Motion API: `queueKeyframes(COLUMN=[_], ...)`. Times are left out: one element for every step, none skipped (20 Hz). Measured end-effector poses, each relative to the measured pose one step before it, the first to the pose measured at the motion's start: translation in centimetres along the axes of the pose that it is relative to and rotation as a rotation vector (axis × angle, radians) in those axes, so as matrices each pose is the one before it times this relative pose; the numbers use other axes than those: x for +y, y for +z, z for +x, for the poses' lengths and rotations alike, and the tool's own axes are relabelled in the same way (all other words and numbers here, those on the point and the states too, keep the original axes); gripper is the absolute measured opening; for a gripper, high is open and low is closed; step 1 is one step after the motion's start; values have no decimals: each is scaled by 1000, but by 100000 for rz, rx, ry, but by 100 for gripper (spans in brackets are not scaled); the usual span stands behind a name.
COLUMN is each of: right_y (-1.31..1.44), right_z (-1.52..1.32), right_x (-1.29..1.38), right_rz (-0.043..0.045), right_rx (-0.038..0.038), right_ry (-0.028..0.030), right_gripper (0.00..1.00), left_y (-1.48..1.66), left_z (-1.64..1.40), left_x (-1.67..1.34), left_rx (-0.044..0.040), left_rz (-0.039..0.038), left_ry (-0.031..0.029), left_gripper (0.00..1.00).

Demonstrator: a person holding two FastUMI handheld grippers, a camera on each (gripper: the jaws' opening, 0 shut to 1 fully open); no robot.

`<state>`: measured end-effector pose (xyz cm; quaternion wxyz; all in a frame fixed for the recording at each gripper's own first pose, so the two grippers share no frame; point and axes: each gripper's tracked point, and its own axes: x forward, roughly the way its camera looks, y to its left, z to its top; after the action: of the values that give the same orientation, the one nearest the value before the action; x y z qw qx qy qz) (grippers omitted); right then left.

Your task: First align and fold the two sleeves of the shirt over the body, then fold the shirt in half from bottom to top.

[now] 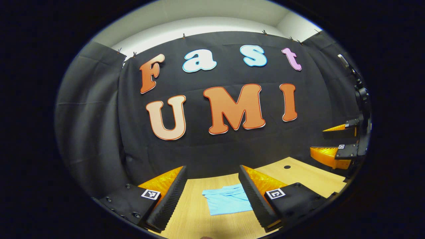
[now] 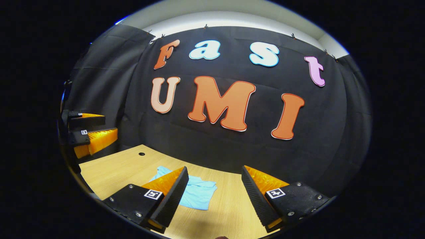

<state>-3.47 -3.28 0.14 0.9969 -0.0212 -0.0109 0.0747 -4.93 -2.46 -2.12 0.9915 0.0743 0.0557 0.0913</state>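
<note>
A light blue shirt (image 1: 226, 200) lies folded into a small bundle on the wooden table (image 1: 196, 212), seen below and between my left gripper's fingers. My left gripper (image 1: 212, 196) hangs open above the table with nothing held. In the right gripper view the same shirt (image 2: 198, 193) lies on the table (image 2: 229, 205), partly behind the left finger. My right gripper (image 2: 214, 196) is open and holds nothing. The right gripper (image 1: 345, 142) also shows at the right edge of the left gripper view. The left gripper (image 2: 91, 136) shows at the left edge of the right gripper view.
A small round hole (image 1: 287, 167) sits in the table top near the back; in the right gripper view the hole (image 2: 141, 154) lies left of the shirt. The black cloth wall (image 1: 232, 146) closes off the table's far side.
</note>
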Motion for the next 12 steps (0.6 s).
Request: queueKeyframes(right_y=[22,83,86,-70,-128,-158,-152,-4,-48,26,89,105], right_z=[-734,-662,-621,-260,-583,-280,-221,-261,-131,-172,-87,-34], right_x=[272,194,263,254,247,189,-39,139,37,10,244,448], right_rz=[175,915,1140,762,431,38,-22,361,679,1255,1447,1677], right_rx=[-769,-677,-1008,-968,-475,-341,195,39,321,-475,-545,-229], right_ry=[118,-550,-173,-408,44,-282,-383,-769,-791,-1532,0,522], right_gripper=[98,98,98,98,98,98,98,98,98,98,98,98], left_y=[-308,107,371,239,333,-126,-178,-560,-300,-261,-11,-207], left_z=[-855,-1008,-888,-529,-521,-484,-365,-203,-64,-31,38,205], left_x=[-169,-195,-99,140,176,101,-66,156,85,134,152,-115], left_rx=[-616,-1365,-2515,-2467,-2149,-867,118,1074,765,-15,-507,544], left_rz=[-238,-683,-178,516,900,-60,-1039,-2069,-1812,-1744,-1664,-1213], left_ry=[195,311,210,320,753,284,189,-9,213,360,-26,-922], left_gripper=[100,100,100,100,100,100,98,100,100,99,99,100])
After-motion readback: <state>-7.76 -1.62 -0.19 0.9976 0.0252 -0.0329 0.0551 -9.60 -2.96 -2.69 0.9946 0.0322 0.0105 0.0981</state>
